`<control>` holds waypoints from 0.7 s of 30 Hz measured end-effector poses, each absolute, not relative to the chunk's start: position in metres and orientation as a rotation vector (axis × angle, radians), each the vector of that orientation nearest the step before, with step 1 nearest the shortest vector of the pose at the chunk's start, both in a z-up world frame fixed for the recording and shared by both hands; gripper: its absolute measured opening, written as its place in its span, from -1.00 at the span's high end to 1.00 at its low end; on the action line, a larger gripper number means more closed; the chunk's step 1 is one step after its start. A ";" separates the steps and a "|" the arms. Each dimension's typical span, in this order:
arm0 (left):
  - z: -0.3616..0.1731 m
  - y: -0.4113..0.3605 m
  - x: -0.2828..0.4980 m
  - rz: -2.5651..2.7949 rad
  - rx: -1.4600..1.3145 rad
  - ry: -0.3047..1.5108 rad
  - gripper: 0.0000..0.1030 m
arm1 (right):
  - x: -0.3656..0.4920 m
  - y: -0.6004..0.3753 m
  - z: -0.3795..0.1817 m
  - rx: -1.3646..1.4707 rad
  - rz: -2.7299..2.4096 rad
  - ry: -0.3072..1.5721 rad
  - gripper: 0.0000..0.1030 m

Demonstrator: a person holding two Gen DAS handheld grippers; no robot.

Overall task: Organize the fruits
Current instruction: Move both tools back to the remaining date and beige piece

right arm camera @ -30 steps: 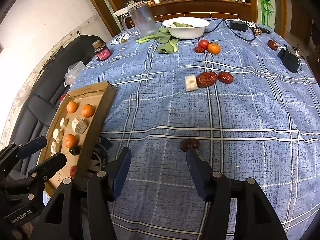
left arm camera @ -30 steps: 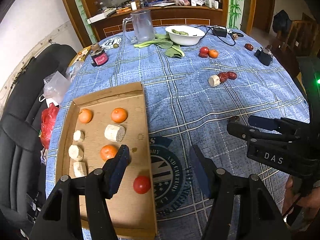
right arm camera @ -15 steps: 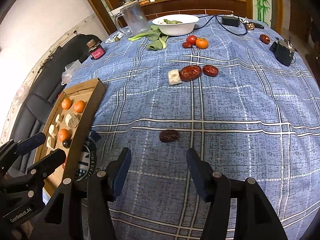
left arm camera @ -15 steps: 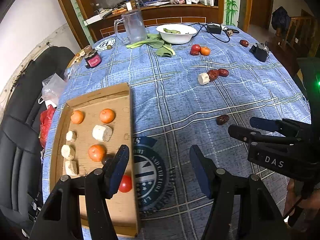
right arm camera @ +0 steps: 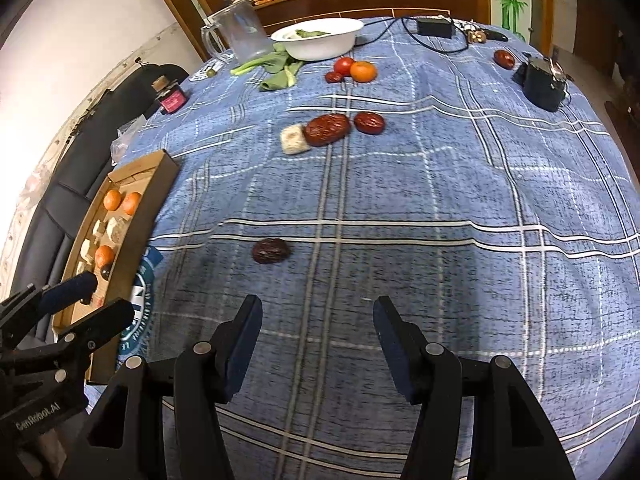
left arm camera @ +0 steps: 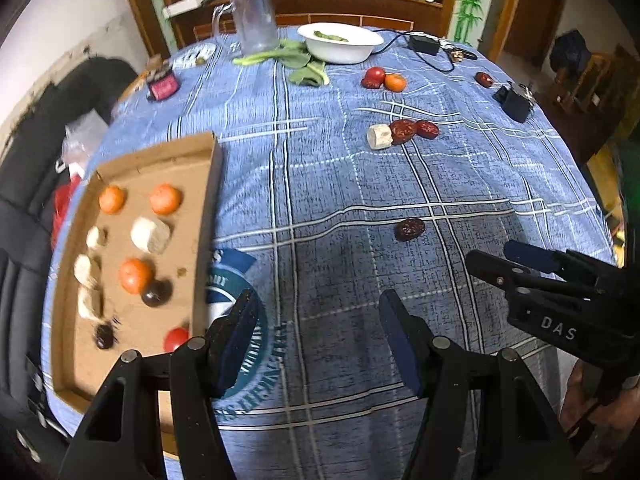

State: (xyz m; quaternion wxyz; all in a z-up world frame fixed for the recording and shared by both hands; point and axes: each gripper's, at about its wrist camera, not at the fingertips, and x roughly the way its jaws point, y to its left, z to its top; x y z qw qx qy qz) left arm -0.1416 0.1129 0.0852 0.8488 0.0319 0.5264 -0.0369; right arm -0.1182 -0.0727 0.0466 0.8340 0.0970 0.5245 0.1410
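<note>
- The right gripper (right arm camera: 318,322) fills the bottom of the frame, jaws apart with only blue checked tablecloth (right arm camera: 440,184) between them.
- A dark red date (right arm camera: 271,251) lies alone left of centre.
- A cardboard tray (right arm camera: 160,184) at the left edge holds oranges and pale chunks.
- The left gripper (right arm camera: 86,296) juts in at lower left, over the tray.
- A white bowl (right arm camera: 320,42) and a clear pitcher (right arm camera: 244,34) stand at the top.

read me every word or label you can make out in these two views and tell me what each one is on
"DAS": white letters on the body of the right tongs, seen from the left wrist.
"GenRobot.AI": on the body of the left tongs, seen from the right wrist.
Round printed emblem on the tablecloth: ring lettering there, too blurred and covered to read.
Pink jar label: too small to read.
Boxes on the back shelf: unreadable.
</note>
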 end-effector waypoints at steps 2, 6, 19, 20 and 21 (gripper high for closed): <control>0.082 0.114 -0.140 -0.076 0.029 1.118 -0.20 | -0.116 -0.079 0.045 0.206 0.296 1.113 -0.20; 0.073 0.110 -0.133 -0.087 -0.024 1.132 -0.20 | -0.105 -0.094 0.040 0.210 0.286 1.116 -0.20; 0.050 0.085 -0.101 -0.140 -0.169 1.166 -0.19 | -0.014 -0.103 0.047 0.170 0.362 1.049 -0.20; 0.050 0.085 -0.101 -0.139 -0.172 1.163 -0.19 | -0.001 -0.097 0.050 0.156 0.366 1.032 -0.20; 0.051 0.085 -0.102 -0.139 -0.174 1.160 -0.19 | 0.009 -0.091 0.053 0.135 0.369 1.020 -0.20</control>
